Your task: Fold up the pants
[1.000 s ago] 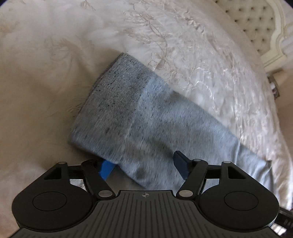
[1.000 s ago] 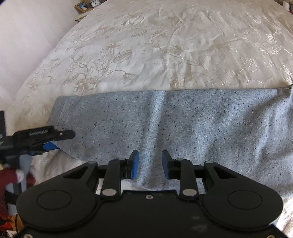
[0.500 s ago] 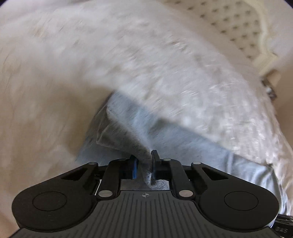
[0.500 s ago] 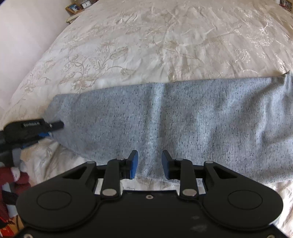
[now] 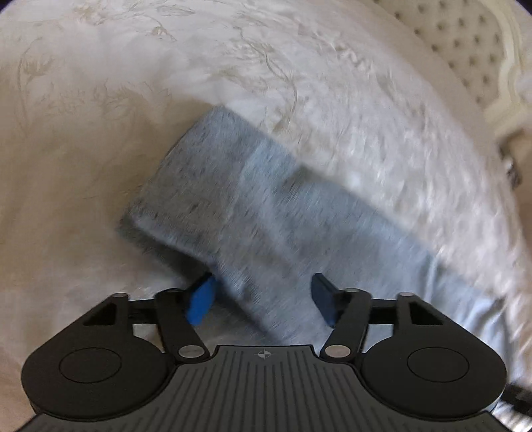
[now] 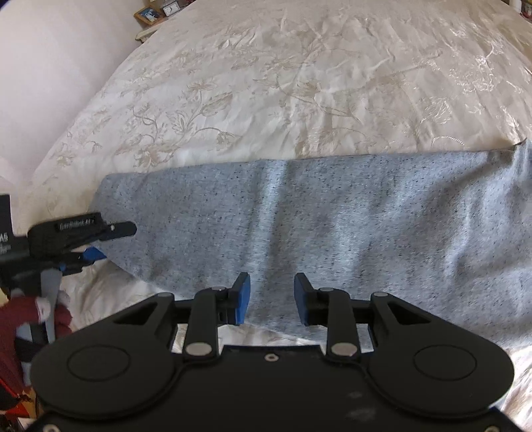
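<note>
The grey speckled pants [image 6: 332, 226] lie stretched sideways across the cream bed cover [image 6: 299, 83]. My right gripper [image 6: 271, 297] hovers over their near edge, and its blue pads stand apart with flat fabric showing in the gap. In the blurred left wrist view the pants' narrow end [image 5: 266, 206] runs from the middle down to the gripper. My left gripper [image 5: 262, 295] straddles that end and its jaws are opening, with cloth between the pads but not pinched. The right wrist view also catches the left gripper [image 6: 114, 242] at the pants' left end.
Embroidered cream bedding [image 5: 99, 166] covers everything around the pants. A tufted headboard [image 5: 465, 50] stands at the top right of the left wrist view. A pale wall [image 6: 50, 66] and a shelf with picture frames [image 6: 149, 13] border the bed. Dark red fabric [image 6: 20, 315] hangs at the bed's near-left edge.
Half a second ago the left gripper was shut on the bunched end of the pants. Now it is wide again and that end lies flat. The right gripper's gap is unchanged.
</note>
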Demonstrator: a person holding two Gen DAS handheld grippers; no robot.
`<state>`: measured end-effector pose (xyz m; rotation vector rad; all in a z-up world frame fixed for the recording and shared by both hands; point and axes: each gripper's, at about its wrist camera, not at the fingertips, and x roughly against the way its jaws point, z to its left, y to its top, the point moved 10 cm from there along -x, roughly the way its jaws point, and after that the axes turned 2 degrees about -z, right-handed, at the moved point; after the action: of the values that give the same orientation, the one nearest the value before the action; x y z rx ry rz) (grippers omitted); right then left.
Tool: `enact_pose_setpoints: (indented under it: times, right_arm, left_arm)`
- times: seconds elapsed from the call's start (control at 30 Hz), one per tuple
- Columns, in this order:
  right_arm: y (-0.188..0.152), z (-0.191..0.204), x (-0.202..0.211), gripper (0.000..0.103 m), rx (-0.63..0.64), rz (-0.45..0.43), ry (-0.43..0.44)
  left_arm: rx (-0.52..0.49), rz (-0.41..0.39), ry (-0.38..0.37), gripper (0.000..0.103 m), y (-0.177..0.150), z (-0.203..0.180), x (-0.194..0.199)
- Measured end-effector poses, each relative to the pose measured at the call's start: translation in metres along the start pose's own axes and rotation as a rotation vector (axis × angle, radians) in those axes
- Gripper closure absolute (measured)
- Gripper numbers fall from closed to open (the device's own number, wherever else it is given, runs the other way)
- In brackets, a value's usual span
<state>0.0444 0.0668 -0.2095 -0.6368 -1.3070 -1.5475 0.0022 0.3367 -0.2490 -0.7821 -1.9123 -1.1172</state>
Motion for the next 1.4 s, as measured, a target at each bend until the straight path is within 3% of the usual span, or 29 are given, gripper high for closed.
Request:
enact_pose_setpoints:
  times: [0.1, 0.23, 0.4, 0.5, 0.7, 0.93, 1.07, 1.2, 1.23, 1.27, 1.33, 1.4]
  right_arm:
    - [0.002, -0.002, 0.001, 0.071, 0.008, 0.000, -0.001]
    - [0.004, 0.001, -0.002, 0.071, 0.016, 0.001, -0.007]
    - [0.005, 0.010, -0.005, 0.071, 0.006, 0.002, -0.013]
    - [0.006, 0.017, -0.009, 0.071, 0.010, 0.006, -0.017]
    - [0.008, 0.028, -0.013, 0.071, 0.020, 0.011, -0.025]
    - [0.009, 0.035, -0.017, 0.070, 0.021, 0.020, -0.038]
    - [0.009, 0.037, -0.018, 0.070, 0.022, 0.026, -0.045]
    - [0.009, 0.037, -0.018, 0.070, 0.026, 0.029, -0.044]
    - [0.010, 0.037, -0.018, 0.070, 0.027, 0.029, -0.043]
    - [0.010, 0.037, -0.018, 0.070, 0.029, 0.029, -0.041]
    - [0.010, 0.034, -0.018, 0.070, 0.025, 0.028, -0.033]
    - [0.011, 0.030, -0.017, 0.070, 0.019, 0.026, -0.026]
  left_arm:
    - [-0.036, -0.002, 0.025, 0.033, -0.009, 0.009, 0.003]
    - [0.016, -0.008, -0.035, 0.027, -0.008, 0.014, -0.001]
    - [0.102, -0.052, -0.059, 0.026, -0.009, 0.021, 0.001]
    - [0.054, -0.055, -0.076, 0.014, -0.010, 0.015, -0.003]
    - [0.097, -0.089, -0.169, 0.011, 0.018, 0.004, -0.004]
    - [-0.052, -0.190, -0.149, 0.012, 0.028, -0.017, 0.015]
    - [0.022, -0.083, -0.120, 0.012, 0.019, 0.002, -0.012]
    - [0.128, -0.074, -0.154, 0.012, 0.028, 0.009, -0.018]
    - [0.151, -0.088, -0.170, 0.022, 0.031, 0.008, -0.016]
    - [0.164, -0.107, -0.186, 0.055, 0.034, 0.007, -0.012]
    - [0.115, -0.124, -0.113, 0.088, 0.038, 0.004, -0.003]
    - [0.008, -0.167, -0.084, 0.088, 0.045, -0.014, 0.012]
